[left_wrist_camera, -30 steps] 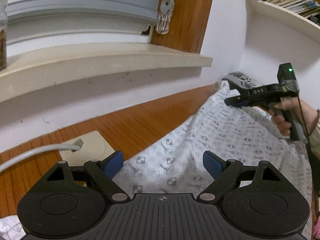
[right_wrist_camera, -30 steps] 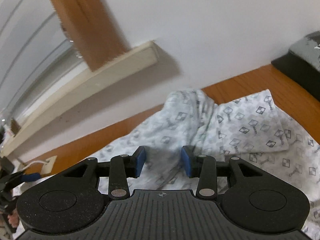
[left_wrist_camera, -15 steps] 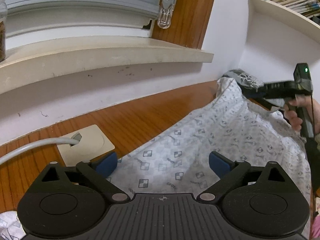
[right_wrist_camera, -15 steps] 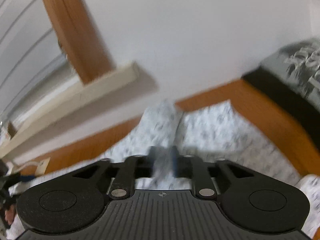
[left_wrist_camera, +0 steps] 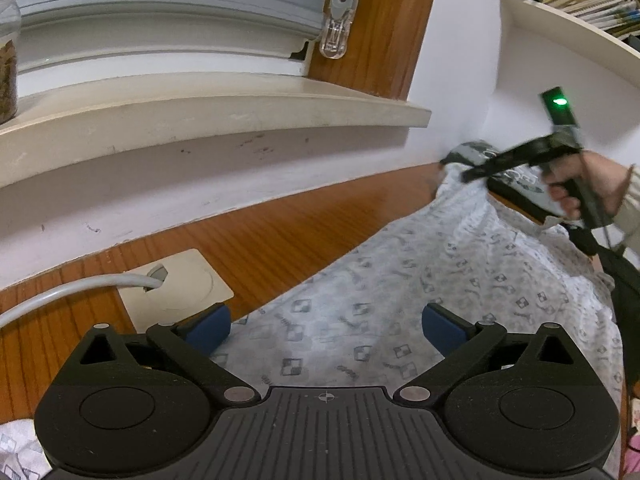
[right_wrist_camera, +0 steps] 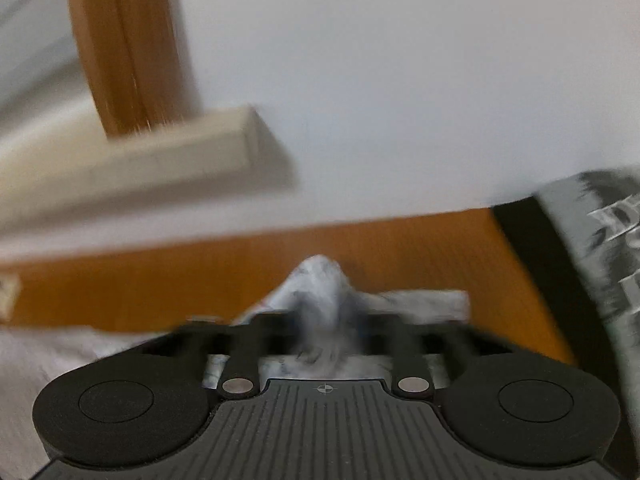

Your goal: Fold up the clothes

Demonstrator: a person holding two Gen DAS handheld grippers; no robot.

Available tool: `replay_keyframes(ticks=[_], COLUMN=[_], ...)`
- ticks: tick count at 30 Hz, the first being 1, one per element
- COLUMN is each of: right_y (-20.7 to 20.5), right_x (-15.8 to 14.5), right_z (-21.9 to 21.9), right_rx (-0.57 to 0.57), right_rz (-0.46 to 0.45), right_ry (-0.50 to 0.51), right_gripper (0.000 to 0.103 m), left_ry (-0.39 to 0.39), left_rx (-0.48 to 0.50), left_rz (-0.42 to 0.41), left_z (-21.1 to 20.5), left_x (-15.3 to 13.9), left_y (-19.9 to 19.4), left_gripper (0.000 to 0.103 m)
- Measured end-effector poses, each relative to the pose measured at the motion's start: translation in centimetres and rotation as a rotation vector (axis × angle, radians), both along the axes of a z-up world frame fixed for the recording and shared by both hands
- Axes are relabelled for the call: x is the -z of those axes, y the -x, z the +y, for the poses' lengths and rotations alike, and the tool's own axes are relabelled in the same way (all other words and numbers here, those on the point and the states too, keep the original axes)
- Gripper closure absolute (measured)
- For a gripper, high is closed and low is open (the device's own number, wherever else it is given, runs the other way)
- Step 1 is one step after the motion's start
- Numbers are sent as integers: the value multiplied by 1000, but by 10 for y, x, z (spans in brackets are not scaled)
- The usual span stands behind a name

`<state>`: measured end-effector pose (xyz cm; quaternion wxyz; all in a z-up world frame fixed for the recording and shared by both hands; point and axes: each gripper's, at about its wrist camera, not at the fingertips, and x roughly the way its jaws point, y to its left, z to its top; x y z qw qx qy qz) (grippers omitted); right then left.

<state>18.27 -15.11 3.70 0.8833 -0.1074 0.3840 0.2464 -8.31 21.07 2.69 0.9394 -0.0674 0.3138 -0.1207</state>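
Jaws of the left gripper point(left_wrist_camera: 326, 326) spread wide above the white checker-printed cotton garment point(left_wrist_camera: 400, 304) on the orange wooden desk point(left_wrist_camera: 280, 240), right gripper point(right_wrist_camera: 326, 320) pinching its raised far corner.

Landmark: the window sill point(left_wrist_camera: 208, 112), which juts out over the wooden tabletop point(left_wrist_camera: 280, 240).

Below the sill I see a bare band of wood along the wall, open enough for a gripper to pass low. The sill's overhang caps any rise close to the wall.

Below the sill's left part, a beige cable plate point(left_wrist_camera: 180, 280) with a grey cable point(left_wrist_camera: 60, 292) running off leftward lies just beside my left gripper point(left_wrist_camera: 326, 326); a snag risk there.

Right of the sill's end, the patterned white garment point(left_wrist_camera: 400, 312) covers the tabletop. A dark folded garment point(right_wrist_camera: 592, 248) blocks the far corner, with a bookshelf point(left_wrist_camera: 560, 36) overhead.
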Motion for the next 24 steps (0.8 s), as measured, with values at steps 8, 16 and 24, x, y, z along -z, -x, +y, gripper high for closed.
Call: replay_keyframes(ticks=[8,16,24], right_y=[1,-20,-33], right_x=[1,-1,10], right_z=[-19,-5,-37], right_rx=[-26,-37,95], right_rz=[38,105,212], right_ry=[69,-61,-322], right_gripper=[90,48,100], left_ry=[3,4,9], left_rx=[1,3,-14], left_rz=[4,7,12], left_z=[1,1,3], left_x=[1,2,2], left_y=[0,-1,0], left_gripper=[1,0,0])
